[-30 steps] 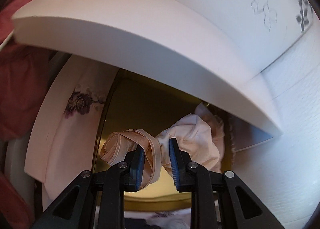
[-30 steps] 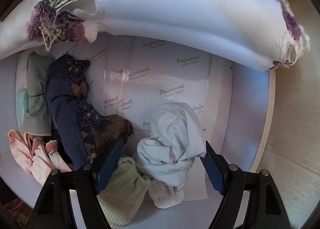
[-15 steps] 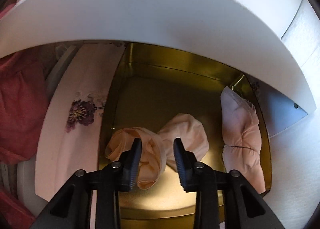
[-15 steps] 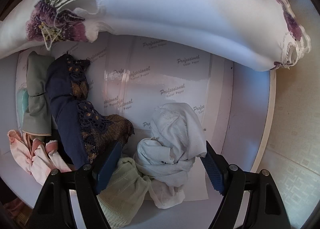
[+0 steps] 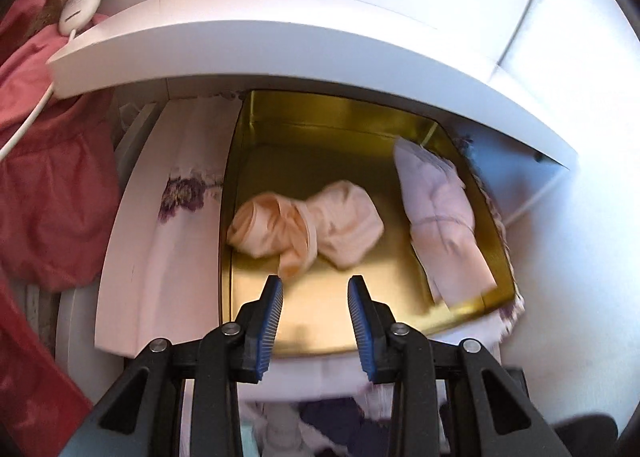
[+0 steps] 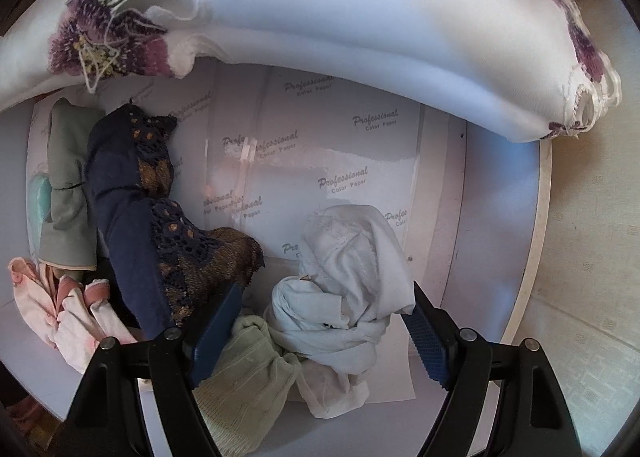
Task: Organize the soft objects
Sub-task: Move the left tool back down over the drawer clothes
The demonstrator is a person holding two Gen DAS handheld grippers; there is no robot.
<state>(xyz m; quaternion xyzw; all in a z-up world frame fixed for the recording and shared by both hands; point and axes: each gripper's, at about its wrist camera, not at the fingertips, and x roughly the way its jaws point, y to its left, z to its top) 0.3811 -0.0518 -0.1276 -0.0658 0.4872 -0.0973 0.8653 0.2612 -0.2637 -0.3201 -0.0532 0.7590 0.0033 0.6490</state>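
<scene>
In the left wrist view a gold tin (image 5: 332, 321) holds a peach rolled garment (image 5: 308, 225) in its middle. A pale pink folded garment (image 5: 444, 221) lies along the tin's right wall. My left gripper (image 5: 315, 285) is open just short of the peach roll, with nothing between its pads. In the right wrist view my right gripper (image 6: 320, 325) points down into a white drawer (image 6: 496, 217). Its jaws stand wide on either side of a pale blue-white bundle (image 6: 348, 281) without pressing on it. A navy lace garment (image 6: 140, 217) lies by the left finger (image 6: 216, 321).
A white shelf edge (image 5: 280, 45) overhangs the tin. Red cloth (image 5: 52, 185) and a white corded device (image 5: 82, 5) sit at the left. The drawer also holds a light green knit (image 6: 248, 385), a sage garment (image 6: 66, 193) and pink pieces (image 6: 64, 313). An embroidered white cloth (image 6: 340, 13) hangs over it.
My left gripper has let go of the peach roll and drawn back, so more of the tin shows. The right gripper and the drawer's contents have not moved.
</scene>
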